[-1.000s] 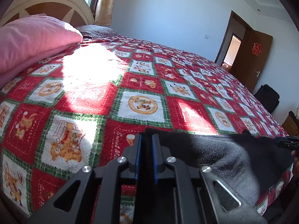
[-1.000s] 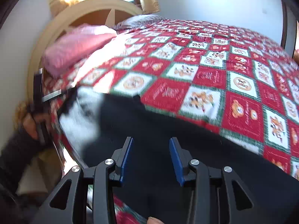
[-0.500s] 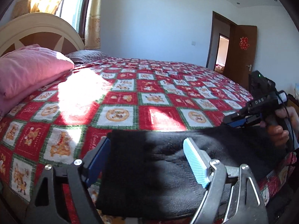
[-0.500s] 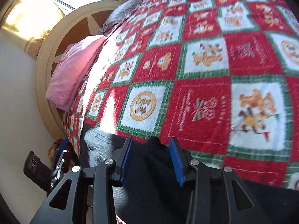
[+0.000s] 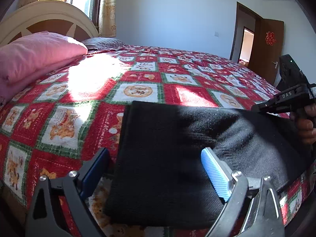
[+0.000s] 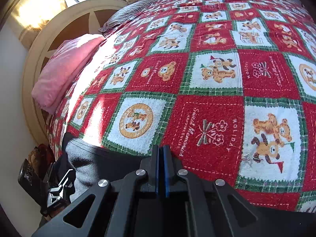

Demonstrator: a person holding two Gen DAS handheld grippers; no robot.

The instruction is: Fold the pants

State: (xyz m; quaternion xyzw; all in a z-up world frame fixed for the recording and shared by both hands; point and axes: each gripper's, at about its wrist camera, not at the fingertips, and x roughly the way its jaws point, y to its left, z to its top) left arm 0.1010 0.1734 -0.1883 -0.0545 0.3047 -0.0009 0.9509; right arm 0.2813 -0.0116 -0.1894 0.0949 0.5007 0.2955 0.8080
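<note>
The black pants [image 5: 177,154] lie folded flat along the near edge of the bed, on the red patterned blanket [image 5: 138,75]. My left gripper [image 5: 156,171] is open, its blue pads either side of the pants' left end, just above the cloth. In the right wrist view my right gripper [image 6: 162,169] is shut, its blue pads pressed together at the far edge of the pants [image 6: 102,158]; I cannot tell whether cloth is between the pads. The right gripper also shows in the left wrist view [image 5: 258,107], at the pants' right far edge.
A pink pillow [image 5: 33,53] and a striped pillow [image 5: 102,42] lie by the cream headboard [image 5: 45,17] at the left. A brown door [image 5: 266,47] stands open at the far right. Sunlight falls across the blanket.
My left gripper opened and let go of the pants' left end, then drew back a little. My right gripper went from open to shut at the pants' far edge.
</note>
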